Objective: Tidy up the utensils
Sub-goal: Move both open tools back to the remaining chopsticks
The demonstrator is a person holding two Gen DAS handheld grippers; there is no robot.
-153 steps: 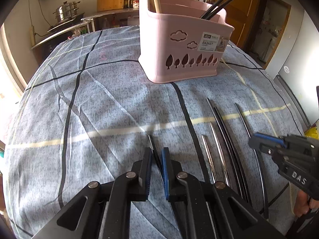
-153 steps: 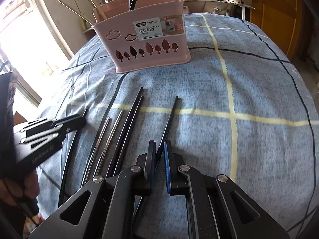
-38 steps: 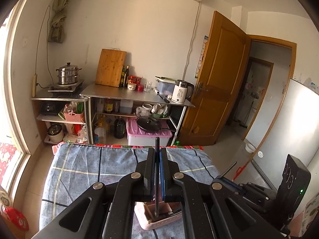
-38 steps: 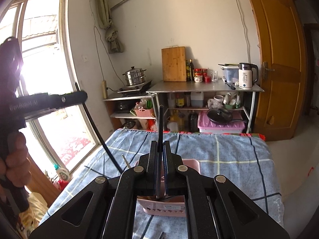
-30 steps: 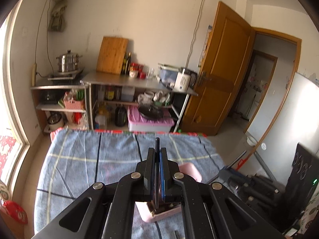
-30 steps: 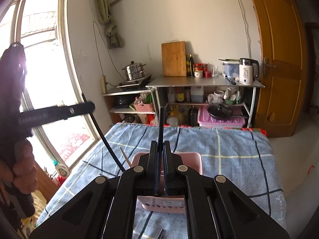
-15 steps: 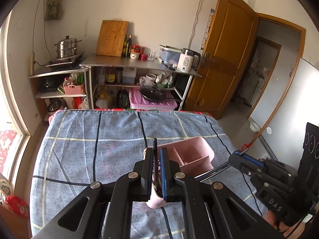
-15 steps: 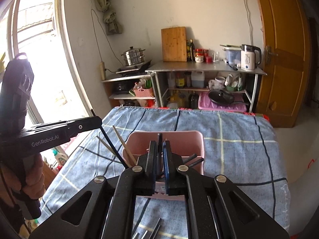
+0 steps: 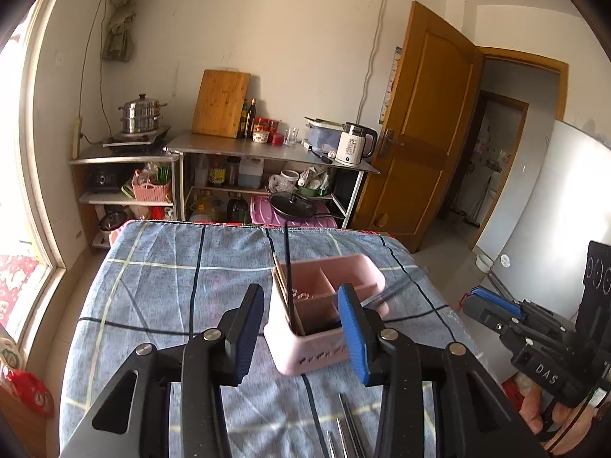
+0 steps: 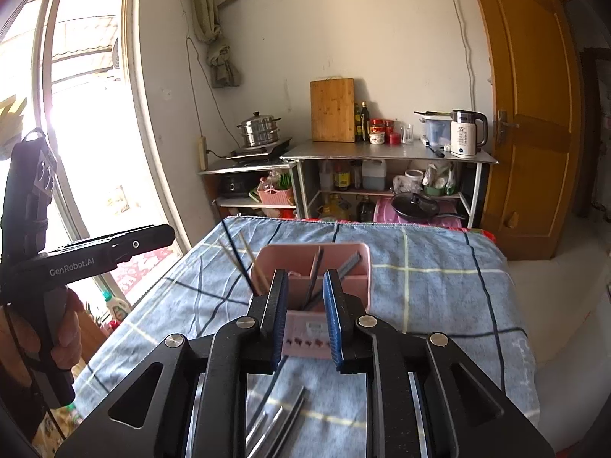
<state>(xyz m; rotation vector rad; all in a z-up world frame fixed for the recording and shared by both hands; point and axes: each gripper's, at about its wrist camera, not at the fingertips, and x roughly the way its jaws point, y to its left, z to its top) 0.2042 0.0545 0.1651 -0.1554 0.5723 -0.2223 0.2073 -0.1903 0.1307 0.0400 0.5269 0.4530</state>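
A small kitchen room is showing behind the table: a steel shelf unit (image 9: 267, 152) against the white wall is carrying a wooden cutting board (image 9: 221, 103), bottles and a white kettle (image 9: 355, 149), with a stacked steamer pot (image 9: 141, 118) to its left and a brown door (image 9: 424, 126) standing ajar to its right. Bright window light is washing out the left edge of the right wrist view.

A blue checked cloth (image 9: 152, 286) is covering the table. On it the pink utensil basket (image 9: 324, 347) is sitting just ahead of both grippers. A black chopstick (image 9: 288, 267) is leaning upright in its left compartment beside pale wooden ones, while dark chopsticks (image 10: 317, 271) are slanting in the right compartment; their lower ends are hidden by the basket walls, and one is blurring.

The left gripper (image 9: 301, 328) is hanging over the basket, its jaws having just been opening, standing apart with nothing pressed between them. The right gripper (image 10: 305, 316) has likewise just been opening, its blue pads parted and gripping nothing. Metal chopsticks (image 10: 275, 427) are lying on the cloth below, mostly cut off by the gripper bodies.
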